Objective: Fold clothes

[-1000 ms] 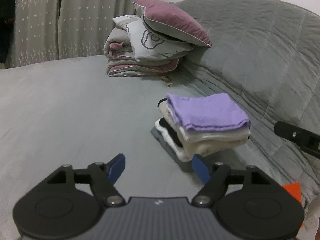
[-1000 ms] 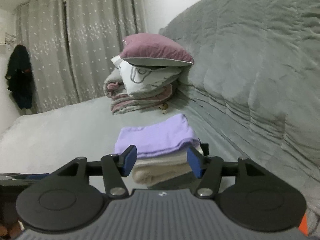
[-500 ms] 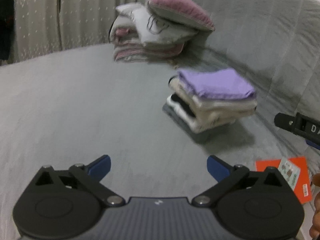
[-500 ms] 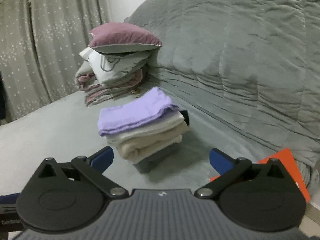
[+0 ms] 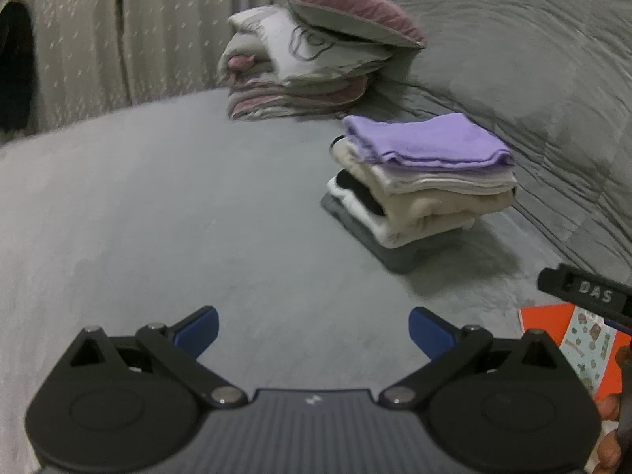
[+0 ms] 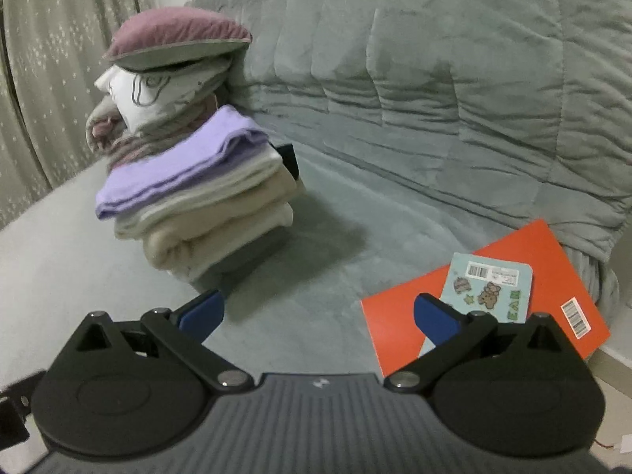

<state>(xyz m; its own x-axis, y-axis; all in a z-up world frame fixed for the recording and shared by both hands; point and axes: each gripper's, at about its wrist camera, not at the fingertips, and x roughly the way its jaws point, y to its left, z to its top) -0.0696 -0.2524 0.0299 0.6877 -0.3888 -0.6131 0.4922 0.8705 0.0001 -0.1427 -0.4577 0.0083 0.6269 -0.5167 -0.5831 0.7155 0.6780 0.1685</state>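
Note:
A stack of folded clothes (image 5: 422, 185) stands on the grey bed cover (image 5: 158, 217), with a lilac piece on top, cream and white ones under it and a dark grey one at the bottom. The right wrist view shows the same stack (image 6: 197, 201) up close at left. My left gripper (image 5: 314, 330) is open above bare cover, short of the stack and to its left. My right gripper (image 6: 318, 316) is open too, with nothing between its blue pads (image 6: 436, 322); the stack lies just beyond its left finger.
Pillows and a folded blanket (image 5: 312, 59) are piled at the back by the curtain (image 5: 118, 31). A quilted grey bolster (image 6: 434, 79) runs along the right. An orange folder (image 6: 545, 276) with a sticker sheet (image 6: 489, 284) lies near the bed's edge.
Both grippers have opened wide and dropped lower toward the bed. The right gripper has pulled back off the stack and swung right, bringing the orange folder into view.

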